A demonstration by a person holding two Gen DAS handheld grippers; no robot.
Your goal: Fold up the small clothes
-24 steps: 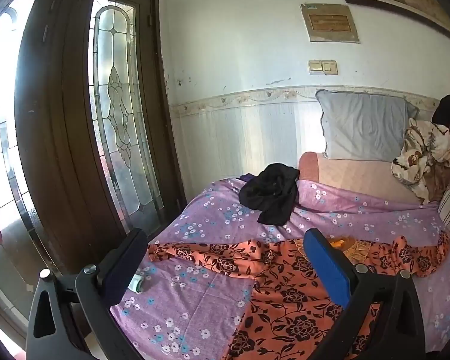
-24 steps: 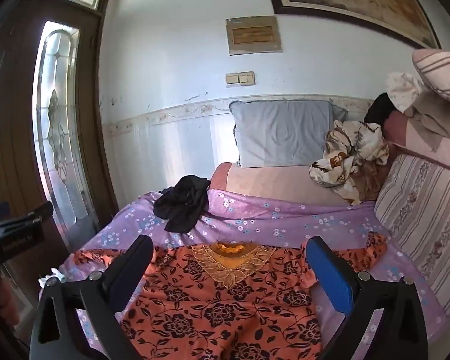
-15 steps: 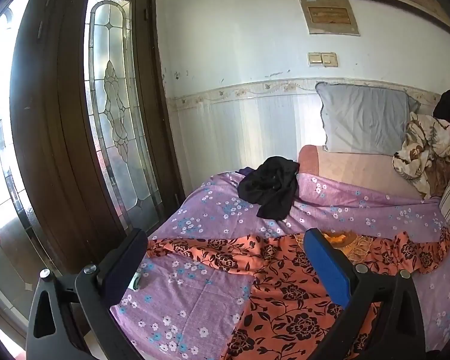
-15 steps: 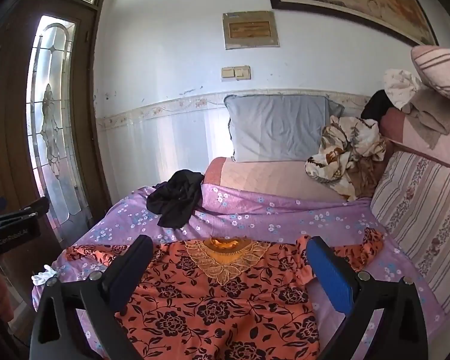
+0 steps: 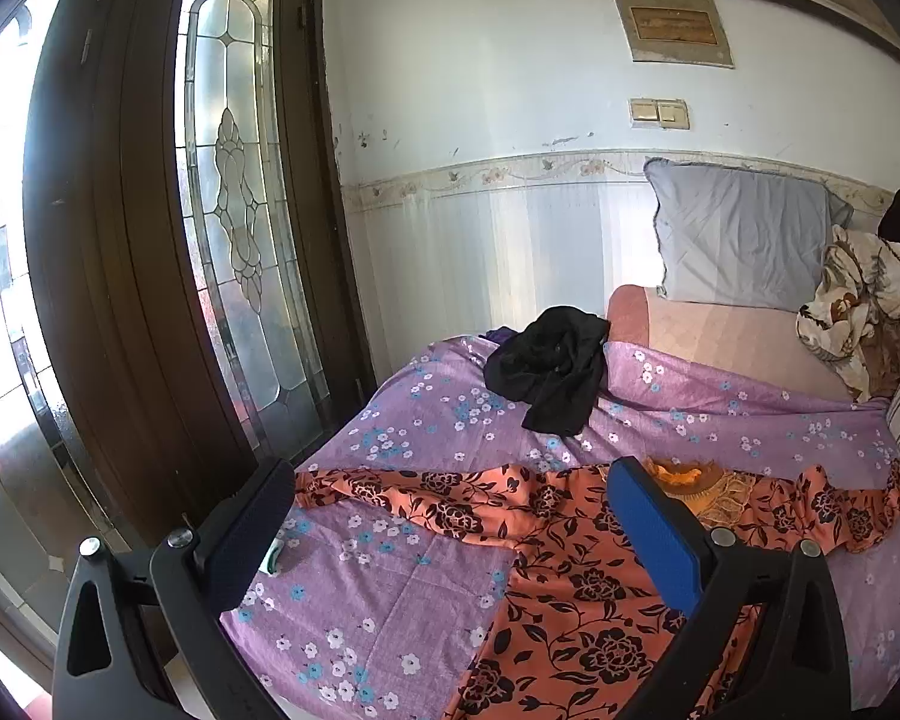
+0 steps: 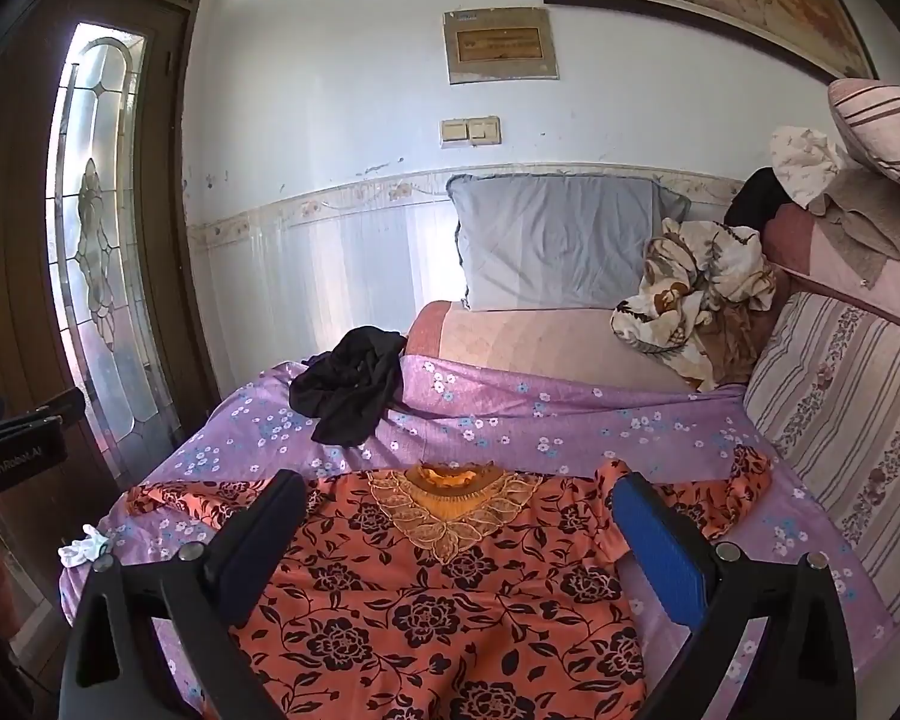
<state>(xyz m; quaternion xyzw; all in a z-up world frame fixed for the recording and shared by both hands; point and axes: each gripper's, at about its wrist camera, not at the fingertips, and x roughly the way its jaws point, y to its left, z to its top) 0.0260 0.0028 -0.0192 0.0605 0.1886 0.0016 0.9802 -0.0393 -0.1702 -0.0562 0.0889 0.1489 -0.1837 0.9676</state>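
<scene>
On purple bedsheet [image 6: 570,420], orange floral top [image 6: 438,600] spread flat, black garment [image 6: 348,396] beyond (crumpled), small white thing [image 6: 81,549], perhaps cloth, both grippers' fingers [image 5: 654,534] [image 6: 660,546] wide apart, empty.

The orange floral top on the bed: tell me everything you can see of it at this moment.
The orange floral top is thin, soft-looking fabric printed with black roses and leaves, with a tan lace yoke around a darker orange neckline. It lies face up and unfolded on the purple flowered bedsheet, neck toward the pillows, both sleeves spread sideways and rumpled. Its lower part runs out of frame. Neither open hand-held gripper visibly touches it.
</scene>
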